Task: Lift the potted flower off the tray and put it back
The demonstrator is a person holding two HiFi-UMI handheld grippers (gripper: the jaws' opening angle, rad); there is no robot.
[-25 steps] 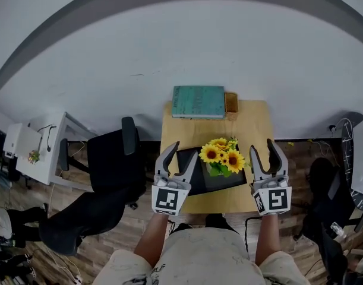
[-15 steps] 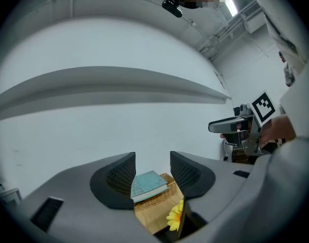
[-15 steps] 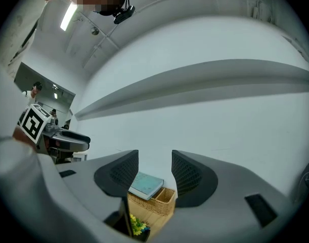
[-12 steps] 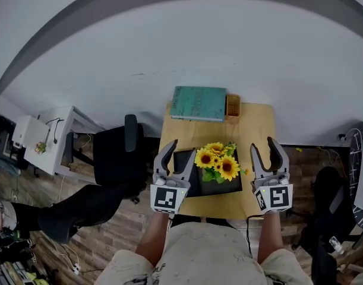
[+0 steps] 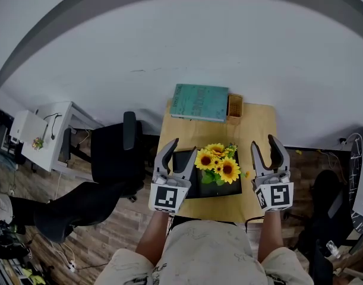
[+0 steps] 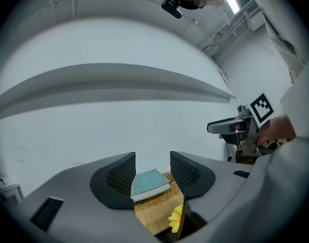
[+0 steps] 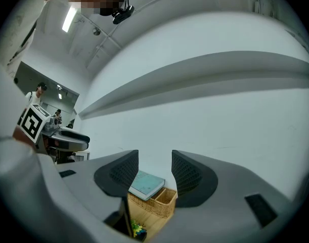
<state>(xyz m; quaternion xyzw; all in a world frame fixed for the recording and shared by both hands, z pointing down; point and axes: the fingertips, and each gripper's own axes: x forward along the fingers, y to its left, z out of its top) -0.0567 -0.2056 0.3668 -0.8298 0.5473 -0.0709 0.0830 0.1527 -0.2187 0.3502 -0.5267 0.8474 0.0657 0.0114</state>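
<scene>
The potted flower [image 5: 218,165], a bunch of yellow sunflowers, stands on a black tray [image 5: 208,190] on the small wooden table [image 5: 258,114]. My left gripper [image 5: 184,148] hovers at the tray's left side. My right gripper [image 5: 262,142] hovers to the right of the flower. Each is open, with empty jaws, and neither touches the pot. In the left gripper view a sunflower petal [image 6: 176,217] peeks in low between the open jaws of the left gripper [image 6: 152,163]. The right gripper [image 7: 154,163] view shows the flower [image 7: 139,230] at the bottom edge.
A teal book [image 5: 199,102] lies across a wicker basket [image 5: 233,104] at the table's far edge, against the white wall. A black office chair [image 5: 113,156] stands left of the table, and a white desk [image 5: 44,135] stands further left. Wooden floor surrounds the table.
Both grippers have drifted a little and sunk slightly beside the flower. Their jaws keep the same spread and hold nothing. The pot has not moved on the tray.
</scene>
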